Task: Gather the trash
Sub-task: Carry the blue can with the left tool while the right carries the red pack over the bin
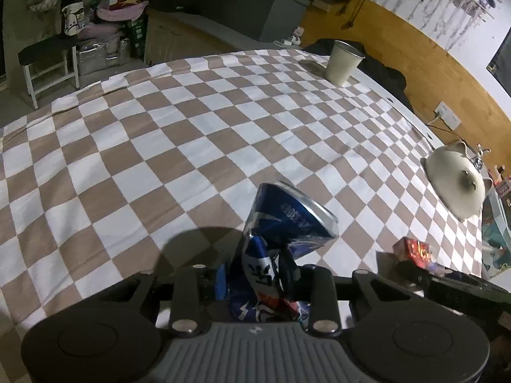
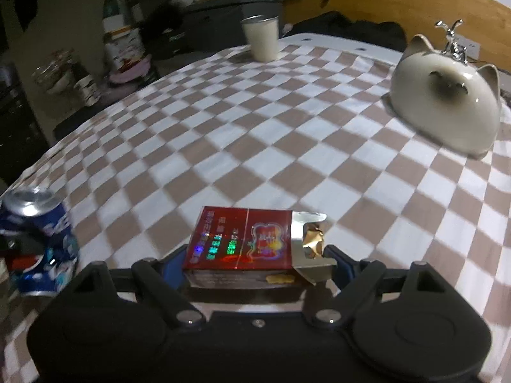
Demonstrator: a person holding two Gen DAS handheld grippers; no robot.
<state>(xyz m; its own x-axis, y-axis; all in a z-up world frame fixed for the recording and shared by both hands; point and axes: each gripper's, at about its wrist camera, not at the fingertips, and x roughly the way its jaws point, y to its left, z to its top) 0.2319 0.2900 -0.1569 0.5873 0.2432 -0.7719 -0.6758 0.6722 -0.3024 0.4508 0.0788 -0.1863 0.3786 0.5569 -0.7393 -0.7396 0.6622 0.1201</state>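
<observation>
A crumpled blue aluminium can (image 1: 281,249), its waist crushed flat and its silver rim still round, is pinched between the narrowed jaws of the left gripper (image 1: 260,282) above a checked tan-and-white cloth (image 1: 191,134). Just beside the can, the right gripper (image 2: 255,268) has its jaws spread wide on either side of a glossy red cardboard cigarette pack (image 2: 242,242), flip lid open and gold foil showing; the blue pads sit at both ends of the box. Well beyond the can, at the cloth's far edge, stands a smooth cream tumbler (image 1: 341,62). A rounded, glazed ceramic cat figure (image 2: 447,95) rests off to the can's far right.
</observation>
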